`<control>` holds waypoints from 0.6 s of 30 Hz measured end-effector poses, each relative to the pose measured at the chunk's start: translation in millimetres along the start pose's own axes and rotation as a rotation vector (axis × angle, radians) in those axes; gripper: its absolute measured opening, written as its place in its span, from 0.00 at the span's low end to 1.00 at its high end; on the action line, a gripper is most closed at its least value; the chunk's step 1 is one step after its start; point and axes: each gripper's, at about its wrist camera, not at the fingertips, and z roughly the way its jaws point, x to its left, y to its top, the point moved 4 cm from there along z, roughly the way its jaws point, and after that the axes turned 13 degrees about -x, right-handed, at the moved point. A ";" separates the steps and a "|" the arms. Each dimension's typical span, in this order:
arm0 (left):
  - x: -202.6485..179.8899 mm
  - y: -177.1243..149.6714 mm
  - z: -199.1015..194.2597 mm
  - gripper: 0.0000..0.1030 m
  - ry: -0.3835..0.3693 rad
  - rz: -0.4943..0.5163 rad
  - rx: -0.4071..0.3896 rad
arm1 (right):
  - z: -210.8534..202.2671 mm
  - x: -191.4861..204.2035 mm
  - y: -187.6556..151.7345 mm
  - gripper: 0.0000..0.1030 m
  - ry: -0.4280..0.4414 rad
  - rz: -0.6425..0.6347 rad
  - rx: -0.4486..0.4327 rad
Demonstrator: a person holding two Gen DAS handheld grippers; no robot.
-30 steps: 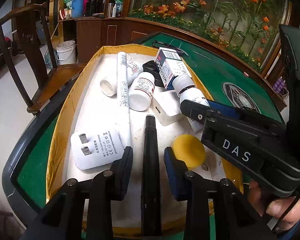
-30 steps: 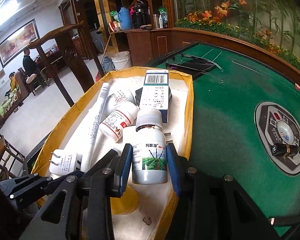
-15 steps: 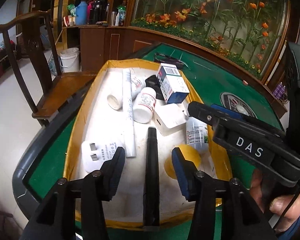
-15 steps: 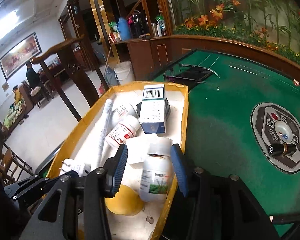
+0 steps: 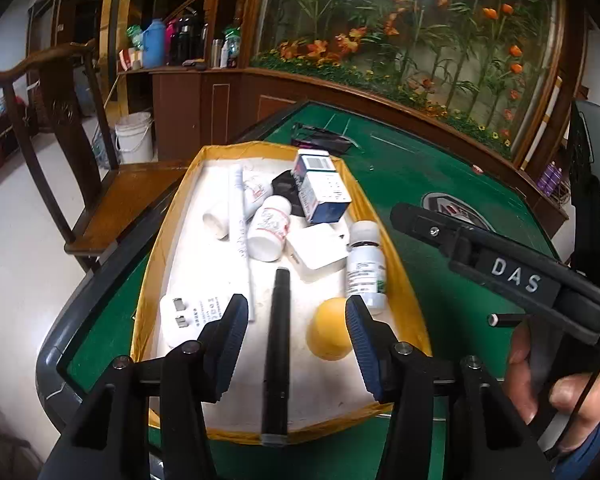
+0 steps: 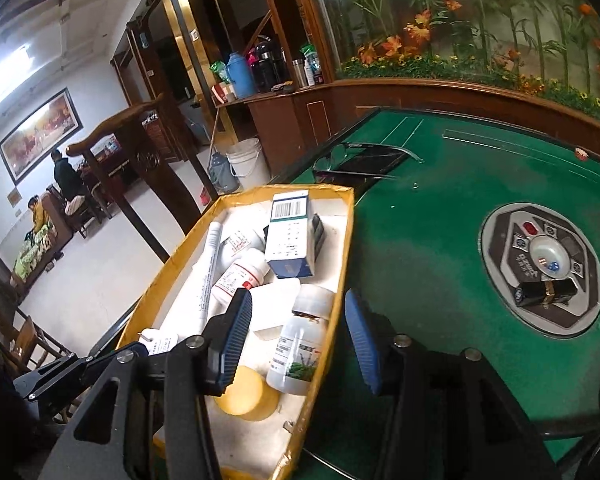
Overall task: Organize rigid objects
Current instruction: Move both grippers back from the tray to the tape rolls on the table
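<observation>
green felt game table [image 5: 412,184] carries yellow-walled rectangular tray with white floor [image 5: 172,216] at its near left part. in tray, far end: blue-and-white cardboard box [image 5: 320,192] tilted over white pill bottles; long white tube [image 5: 238,220] along left side; white plug adapter [image 5: 188,312] near left corner; yellow round cap [image 5: 327,334] near right. white plastic bottle with green label [image 6: 300,348] lies against tray's right wall. slim black pen [image 5: 278,344] lies along tray middle. left gripper [image 5: 292,332] above pen, jaws just opened, pads clear. right gripper [image 6: 296,340] above bottle, jaws just opened, released.
</observation>
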 end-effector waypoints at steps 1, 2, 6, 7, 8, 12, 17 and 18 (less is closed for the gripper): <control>-2.4 0.8 -1.2 0.52 -0.002 0.005 -0.003 | -3.0 -2.2 1.6 0.46 0.002 0.007 -0.002; -5.1 1.7 -2.2 0.52 -0.004 0.009 -0.006 | -6.7 -4.7 3.3 0.46 0.004 0.013 -0.004; -13.6 4.9 -6.1 0.53 -0.020 0.025 -0.016 | -23.0 -20.3 9.5 0.47 0.013 0.051 -0.006; -15.8 5.1 -6.9 0.53 -0.024 0.030 -0.019 | -26.2 -23.4 10.4 0.47 0.013 0.058 -0.007; -18.7 5.4 -7.6 0.54 -0.028 0.036 -0.019 | -30.6 -28.1 11.3 0.47 0.011 0.067 -0.007; -29.7 6.1 -10.6 0.54 -0.048 0.055 -0.023 | -53.6 -52.4 14.0 0.47 -0.004 0.084 -0.021; -49.2 7.1 -14.9 0.54 -0.081 0.088 -0.028 | -84.5 -95.2 13.1 0.47 -0.062 0.100 -0.050; -54.5 6.8 -15.8 0.54 -0.087 0.095 -0.028 | -89.4 -102.7 13.0 0.47 -0.070 0.106 -0.056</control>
